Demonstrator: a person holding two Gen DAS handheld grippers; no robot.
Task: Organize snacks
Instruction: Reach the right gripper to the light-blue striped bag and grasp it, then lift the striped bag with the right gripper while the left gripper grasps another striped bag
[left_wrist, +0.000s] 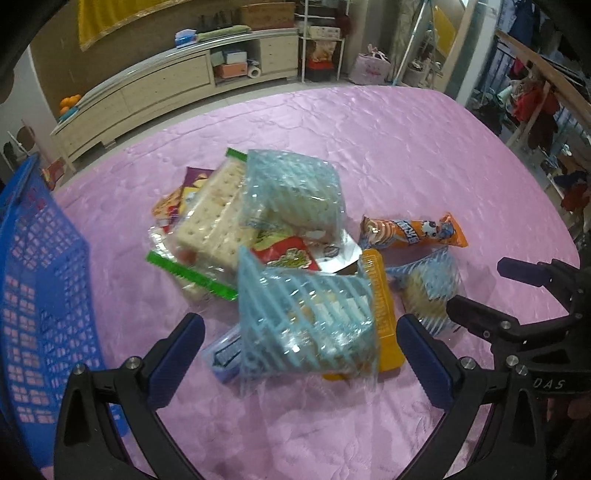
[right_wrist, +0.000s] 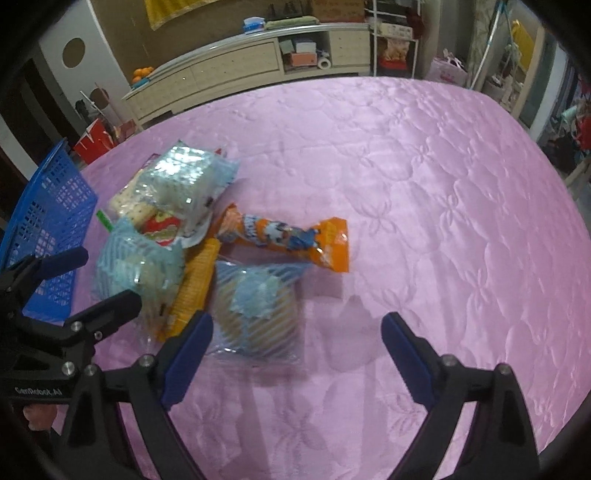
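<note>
A heap of snack packets lies on the pink quilted cover (left_wrist: 388, 147). My left gripper (left_wrist: 301, 332) stands open astride a blue-striped clear packet (left_wrist: 306, 325), and its pads do not press on it. A yellow packet (left_wrist: 382, 295) lies against that packet's right side. Behind are a cracker packet with green ends (left_wrist: 210, 221), a red packet (left_wrist: 288, 254) and an orange tube packet (left_wrist: 413, 232). My right gripper (right_wrist: 295, 325) is open over another blue-striped packet (right_wrist: 255, 314), which lies near its left finger. The orange tube packet (right_wrist: 288, 236) lies just beyond.
A blue plastic basket (left_wrist: 37, 277) stands at the left edge of the cover, also seen as the basket (right_wrist: 51, 229) in the right wrist view. The two grippers hang close side by side. A long low cabinet (left_wrist: 166, 81) runs along the far wall.
</note>
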